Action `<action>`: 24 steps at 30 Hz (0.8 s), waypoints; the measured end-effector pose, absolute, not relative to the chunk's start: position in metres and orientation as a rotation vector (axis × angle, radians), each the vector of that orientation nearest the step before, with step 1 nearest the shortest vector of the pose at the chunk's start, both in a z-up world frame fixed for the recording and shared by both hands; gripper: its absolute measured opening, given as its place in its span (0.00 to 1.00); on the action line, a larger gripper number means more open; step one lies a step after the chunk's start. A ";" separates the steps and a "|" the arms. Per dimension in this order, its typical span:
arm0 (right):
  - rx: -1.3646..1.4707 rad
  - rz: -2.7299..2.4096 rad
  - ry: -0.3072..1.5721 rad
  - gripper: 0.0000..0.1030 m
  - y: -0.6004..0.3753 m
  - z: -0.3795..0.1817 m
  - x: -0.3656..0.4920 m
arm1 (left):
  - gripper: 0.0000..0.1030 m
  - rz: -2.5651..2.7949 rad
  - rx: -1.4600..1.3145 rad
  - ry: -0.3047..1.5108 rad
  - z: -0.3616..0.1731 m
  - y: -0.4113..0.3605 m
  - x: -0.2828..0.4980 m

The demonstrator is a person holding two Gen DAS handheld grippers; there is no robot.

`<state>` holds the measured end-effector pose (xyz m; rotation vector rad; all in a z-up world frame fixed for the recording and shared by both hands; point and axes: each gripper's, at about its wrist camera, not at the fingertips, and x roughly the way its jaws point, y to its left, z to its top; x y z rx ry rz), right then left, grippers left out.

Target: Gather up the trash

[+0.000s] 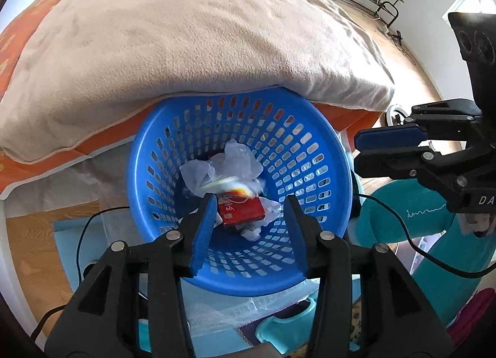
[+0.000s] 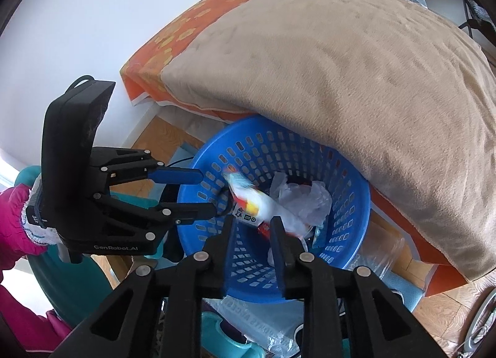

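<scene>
A blue perforated basket [image 1: 310,153] [image 2: 347,234] sits below the edge of a bed. Inside lie crumpled clear plastic [image 1: 235,159] [image 2: 310,199] and a red pack [image 1: 241,210]. A white wrapper with red and yellow print [image 1: 231,185] [image 2: 257,203] shows blurred over the basket's mouth, with no pad pressing on it. My left gripper [image 1: 251,203] [image 2: 207,193] hangs over the near rim, jaws apart, nothing between them. My right gripper [image 2: 252,223] [image 1: 356,153] points into the basket from the other side, jaws a little apart and empty.
A beige blanket [image 1: 186,41] [image 2: 356,78] over an orange sheet [image 2: 186,32] overhangs the basket's far rim. A teal stool [image 1: 418,212], a black cable [image 1: 434,261] and a printed plastic bag [image 2: 263,324] lie around it. A pink sleeve [image 2: 12,218] holds the left gripper.
</scene>
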<state>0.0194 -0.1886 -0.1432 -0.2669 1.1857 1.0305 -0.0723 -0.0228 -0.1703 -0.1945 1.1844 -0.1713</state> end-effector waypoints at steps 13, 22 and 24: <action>-0.277 0.990 1.135 0.61 -0.195 -0.133 0.022 | 0.49 -0.140 -0.183 1.188 -0.169 -0.022 -0.070; -0.233 0.948 1.088 0.81 -0.199 -0.119 0.030 | 0.61 -0.107 -0.193 1.157 -0.158 -0.018 -0.061; -0.222 0.931 1.064 0.83 -0.202 -0.114 0.033 | 0.61 -0.104 -0.186 1.151 -0.155 -0.019 -0.058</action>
